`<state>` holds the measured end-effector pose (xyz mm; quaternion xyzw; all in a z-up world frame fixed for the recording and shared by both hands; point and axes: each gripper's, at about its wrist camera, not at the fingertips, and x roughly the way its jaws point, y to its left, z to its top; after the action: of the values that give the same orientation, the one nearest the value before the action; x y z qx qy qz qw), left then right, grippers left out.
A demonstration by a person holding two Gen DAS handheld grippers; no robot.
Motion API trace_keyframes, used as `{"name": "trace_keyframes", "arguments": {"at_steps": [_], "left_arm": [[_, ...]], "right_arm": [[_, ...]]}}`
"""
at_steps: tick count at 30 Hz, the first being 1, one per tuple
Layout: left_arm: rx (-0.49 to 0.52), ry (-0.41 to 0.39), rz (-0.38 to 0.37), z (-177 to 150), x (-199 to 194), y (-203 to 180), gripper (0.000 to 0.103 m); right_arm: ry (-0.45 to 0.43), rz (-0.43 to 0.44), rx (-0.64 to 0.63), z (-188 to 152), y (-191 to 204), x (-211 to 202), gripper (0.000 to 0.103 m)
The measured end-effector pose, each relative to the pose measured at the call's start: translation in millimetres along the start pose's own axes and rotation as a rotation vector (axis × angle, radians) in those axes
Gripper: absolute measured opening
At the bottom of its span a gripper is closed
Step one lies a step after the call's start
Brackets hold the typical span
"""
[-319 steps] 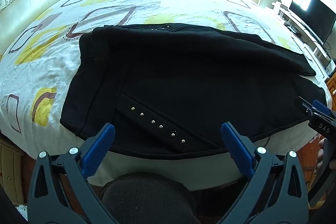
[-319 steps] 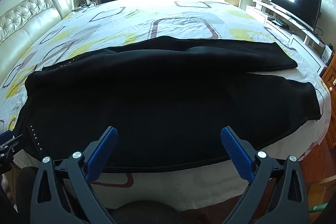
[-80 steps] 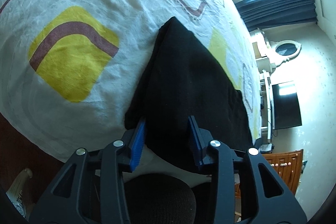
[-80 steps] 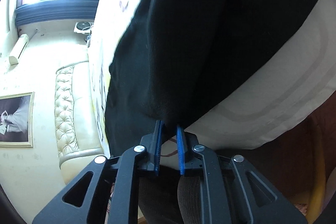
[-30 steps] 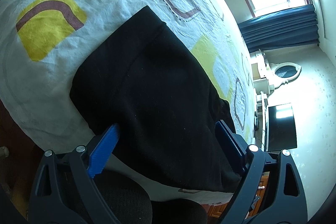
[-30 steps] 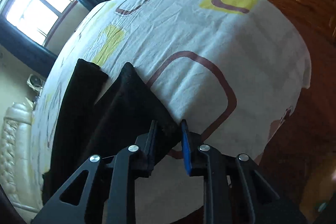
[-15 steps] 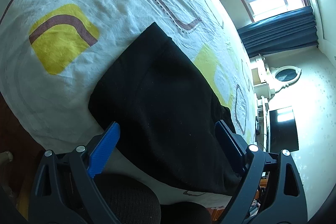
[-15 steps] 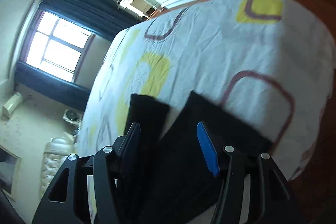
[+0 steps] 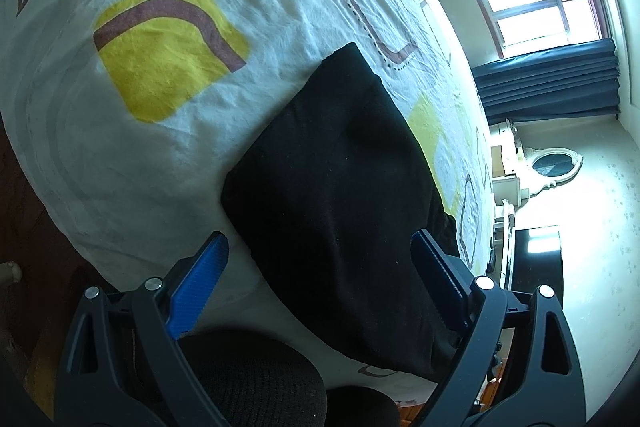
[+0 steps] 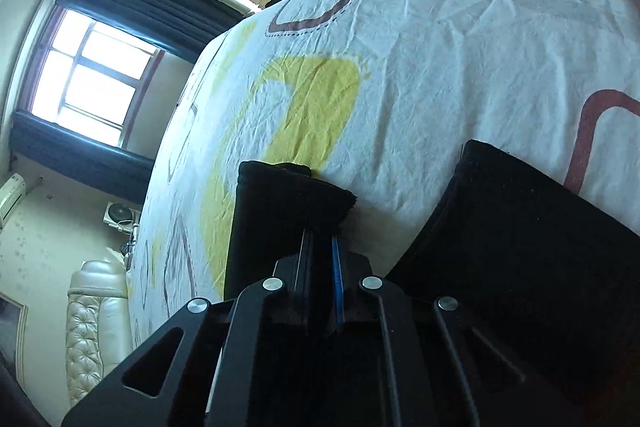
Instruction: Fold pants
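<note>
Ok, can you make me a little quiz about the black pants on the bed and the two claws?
1. True or false: the left claw is squeezing the pants.
2. Which claw is shut on a pant leg? A) left B) right C) both
3. Fill in: the pants lie on a bedsheet with brown lines and ______ patches.

Key: 1. False, the left claw is wide open, one finger on each side of the pants. 2. B, the right claw is pinched on the end of a leg. 3. Yellow.
</note>
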<state>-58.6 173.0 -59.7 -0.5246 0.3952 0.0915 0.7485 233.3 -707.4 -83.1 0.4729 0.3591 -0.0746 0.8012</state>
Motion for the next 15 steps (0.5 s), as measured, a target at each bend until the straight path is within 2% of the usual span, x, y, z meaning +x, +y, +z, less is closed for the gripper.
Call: {"name": "trace_keyframes", "arguments": {"at_steps": [5, 10, 12, 15], "left_arm": [[0.009, 0.018, 0.002, -2.2, 2.5, -0.5, 0.092], [0.008, 0.025, -0.008, -6.8, 4.3, 0.8, 0.092], [0.011, 0.033, -0.011, -9.2, 6.4, 0.8, 0.092], [0.015, 0.048, -0.014, -13.2, 10.0, -2.4, 0.092]], "right_arm": [[-0.088, 0.062, -0.023, -5.8, 1.9, -56.1, 0.006], [-0.191, 0.043, -0.010, -22.2, -24.6, -118.1, 0.006], [-0.184, 0.014, 0.033, -27.1, -47.5, -120.7, 0.006], [-0.115, -0.010, 0.139, -32.6, -81.9, -101.1, 0.006]]}}
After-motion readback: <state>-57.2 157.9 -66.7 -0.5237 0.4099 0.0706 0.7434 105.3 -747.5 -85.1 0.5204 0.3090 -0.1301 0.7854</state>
